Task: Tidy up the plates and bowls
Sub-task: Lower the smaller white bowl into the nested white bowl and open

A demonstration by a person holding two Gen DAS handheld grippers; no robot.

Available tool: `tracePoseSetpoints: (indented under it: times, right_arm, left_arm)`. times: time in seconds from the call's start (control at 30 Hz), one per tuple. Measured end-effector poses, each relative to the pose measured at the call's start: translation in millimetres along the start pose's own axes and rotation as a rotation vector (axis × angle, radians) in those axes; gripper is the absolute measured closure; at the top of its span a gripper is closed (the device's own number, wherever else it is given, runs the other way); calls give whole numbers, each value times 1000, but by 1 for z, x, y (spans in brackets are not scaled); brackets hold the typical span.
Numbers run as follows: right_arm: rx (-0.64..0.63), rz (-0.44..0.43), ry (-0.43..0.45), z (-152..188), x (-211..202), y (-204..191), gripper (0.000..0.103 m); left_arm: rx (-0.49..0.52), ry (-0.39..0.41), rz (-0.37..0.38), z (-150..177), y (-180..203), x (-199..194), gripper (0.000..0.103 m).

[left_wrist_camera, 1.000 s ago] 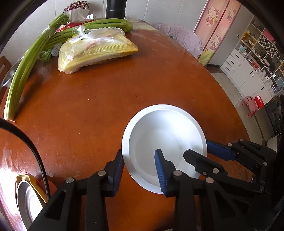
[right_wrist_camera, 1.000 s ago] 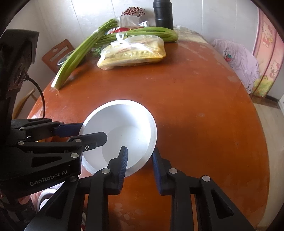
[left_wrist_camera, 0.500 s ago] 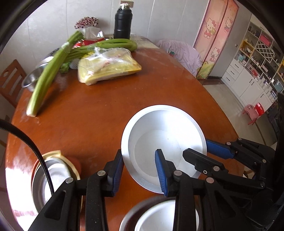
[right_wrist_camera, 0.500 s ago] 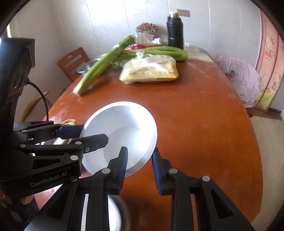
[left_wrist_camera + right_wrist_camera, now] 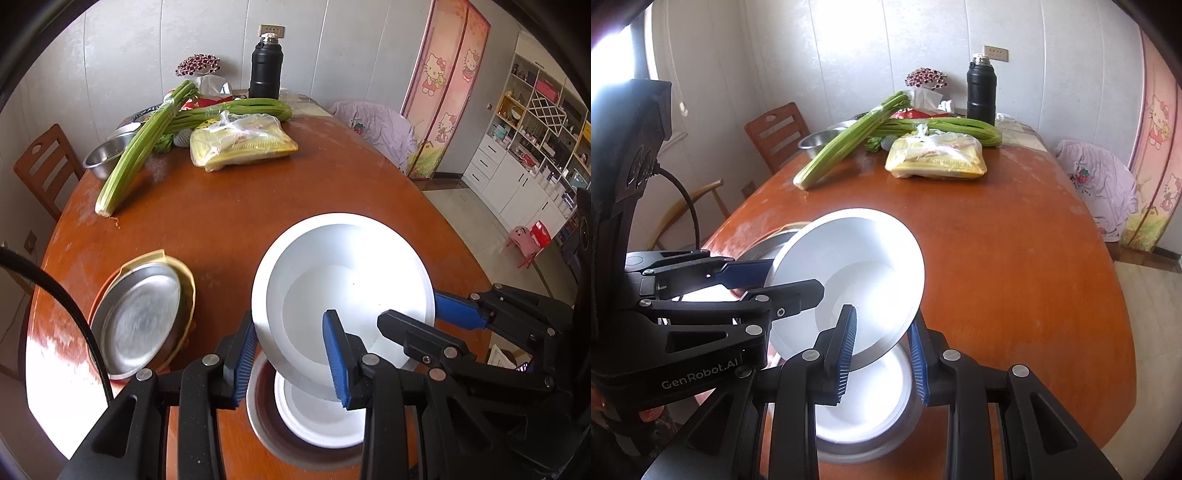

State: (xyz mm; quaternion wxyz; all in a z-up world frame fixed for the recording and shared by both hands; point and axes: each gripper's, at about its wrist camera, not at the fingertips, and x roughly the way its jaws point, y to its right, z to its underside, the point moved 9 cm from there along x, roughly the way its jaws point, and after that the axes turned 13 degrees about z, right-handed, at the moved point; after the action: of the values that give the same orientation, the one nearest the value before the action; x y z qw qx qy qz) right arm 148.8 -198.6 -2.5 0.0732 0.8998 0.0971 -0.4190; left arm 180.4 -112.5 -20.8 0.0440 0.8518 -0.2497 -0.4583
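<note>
- White plate (image 5: pixel 343 280) is off the surface (image 5: pixel 229 214) now: a second ago it lay flat on the wood, and you have since lifted it and drawn it back toward yourself.
- Your left gripper (image 5: pixel 291 354) pinches its near rim, 1 blue pad outside the edge and 1 inside the well.
- Your right gripper (image 5: pixel 882 343) pinches the rim on the other side in the same way, jaws pressed in on the plate, so you hold it at 2 points and it hangs tilted, far edge higher.
- What has come into view below it matters most: a metal dish (image 5: pixel 295 439) with a white bowl (image 5: pixel 317 417) nested inside now sits directly beneath the plate, where a second ago only bare wood showed.
- To your left, near that dish but not touching it, a steel plate (image 5: pixel 136 317) lies on a yellow plate (image 5: pixel 186 291); that pile also appeared only as you pulled back.
- My reading: the carry is about done and the set-down is next, most likely onto the bowl stack right below.
- Level the plate before lowering; tilted as it is, the near edge would strike first and could skid on the bowl.
- Celery (image 5: pixel 144 147), the bagged food (image 5: pixel 240 144) and the black flask (image 5: pixel 266 70) at the far end stay well apart from all this.
</note>
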Motion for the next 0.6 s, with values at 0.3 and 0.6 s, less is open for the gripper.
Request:
tracePoseSetpoints:
  times: [0.3, 0.6]
  right_arm:
    - [-20, 5, -35, 31, 1, -12, 73]
    - [-29, 9, -71, 47, 10, -13, 73]
  left_arm:
    - [-14, -27, 5, 35, 0, 5, 68]
    - [-21, -48, 5, 53, 0, 14, 68]
